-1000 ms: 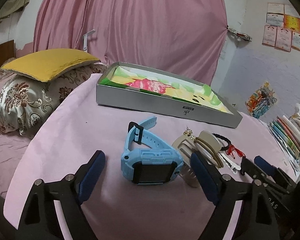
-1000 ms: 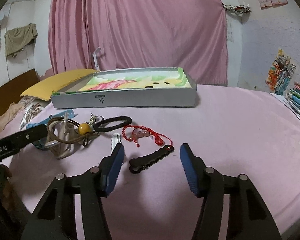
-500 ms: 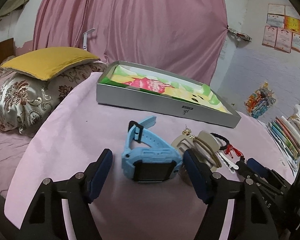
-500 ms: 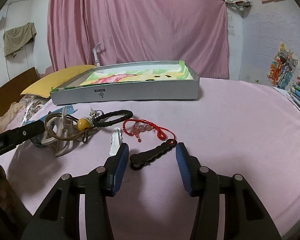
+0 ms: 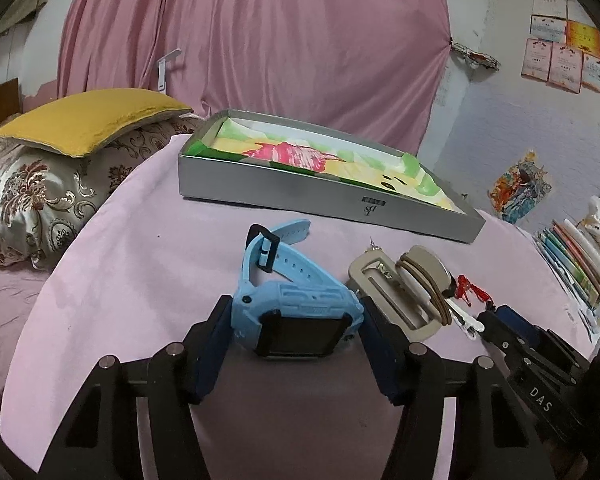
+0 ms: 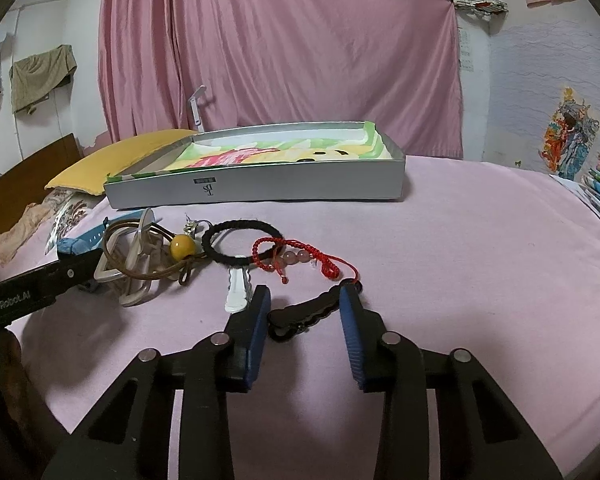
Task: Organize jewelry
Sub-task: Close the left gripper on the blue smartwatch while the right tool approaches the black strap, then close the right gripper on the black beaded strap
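Observation:
My left gripper has closed on a light blue watch that rests on the pink cloth; both pads touch its case. My right gripper has its pads against both ends of a black wavy hair clip lying on the cloth. A silver box with a colourful lining stands open behind. Between the grippers lie a beige claw clip, a brown hair tie with a yellow bead, a black hair tie, a red cord bracelet and a white clip.
The round table is covered in pink cloth. A yellow pillow and patterned pillow lie on the bed at left. Books are stacked at the right edge. A pink curtain hangs behind.
Both grippers moved forward and narrowed. The left one closed from wide open onto the watch; the right one closed around the black hair clip.

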### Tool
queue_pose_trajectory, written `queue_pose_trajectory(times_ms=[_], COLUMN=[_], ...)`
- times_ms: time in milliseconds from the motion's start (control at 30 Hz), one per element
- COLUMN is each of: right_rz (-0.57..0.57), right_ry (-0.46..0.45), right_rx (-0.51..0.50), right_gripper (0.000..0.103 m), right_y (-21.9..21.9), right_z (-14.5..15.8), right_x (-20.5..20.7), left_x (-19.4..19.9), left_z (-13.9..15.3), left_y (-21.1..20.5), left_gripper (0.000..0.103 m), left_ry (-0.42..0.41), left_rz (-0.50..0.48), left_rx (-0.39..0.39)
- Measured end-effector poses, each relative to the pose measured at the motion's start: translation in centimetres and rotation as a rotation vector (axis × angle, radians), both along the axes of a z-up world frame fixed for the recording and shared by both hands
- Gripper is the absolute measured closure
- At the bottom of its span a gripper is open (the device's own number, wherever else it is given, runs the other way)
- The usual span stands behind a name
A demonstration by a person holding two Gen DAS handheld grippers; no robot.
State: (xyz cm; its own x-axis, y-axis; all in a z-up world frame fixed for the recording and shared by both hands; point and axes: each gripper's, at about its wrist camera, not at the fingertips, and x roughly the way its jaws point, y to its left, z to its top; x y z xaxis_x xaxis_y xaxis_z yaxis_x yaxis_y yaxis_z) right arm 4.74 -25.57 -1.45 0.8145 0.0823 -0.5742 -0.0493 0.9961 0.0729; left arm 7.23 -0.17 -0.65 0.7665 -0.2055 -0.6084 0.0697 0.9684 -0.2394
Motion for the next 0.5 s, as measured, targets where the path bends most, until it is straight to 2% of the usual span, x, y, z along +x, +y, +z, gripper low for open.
queue_pose_trajectory(times_ms=[200, 233, 267, 300, 500], right_rz=[0.024, 0.026, 0.02, 0.008, 0.032], right_ry=[0.003, 0.003, 0.002, 0.001, 0.004], right_rx=[-0.021, -0.017, -0.019, -0.025, 0.023], right_gripper=[0.072, 0.074, 0.083, 0.087, 0.088], right_y=[0.2, 0.1, 0.0, -0.2, -1.2], right_z=[0.0, 0.0, 0.0, 0.0, 0.0], right_x=[-0.1, -0.2, -0.2, -0.4, -1.1], left_x=[-0.1, -0.1, -0.2, -0.3, -1.4], left_z=[0.0, 0.0, 0.0, 0.0, -0.1], left_y=[-0.1, -0.1, -0.2, -0.3, -0.7], left_gripper=[0.044, 0.045, 0.045, 0.045, 0.045], left_ry=[-0.011, -0.011, -0.013, -0.016, -0.041], left_rz=[0.001, 0.0, 0.0, -0.003, -0.019], left_rx=[0.019, 0.016, 0.015, 0.018, 0.014])
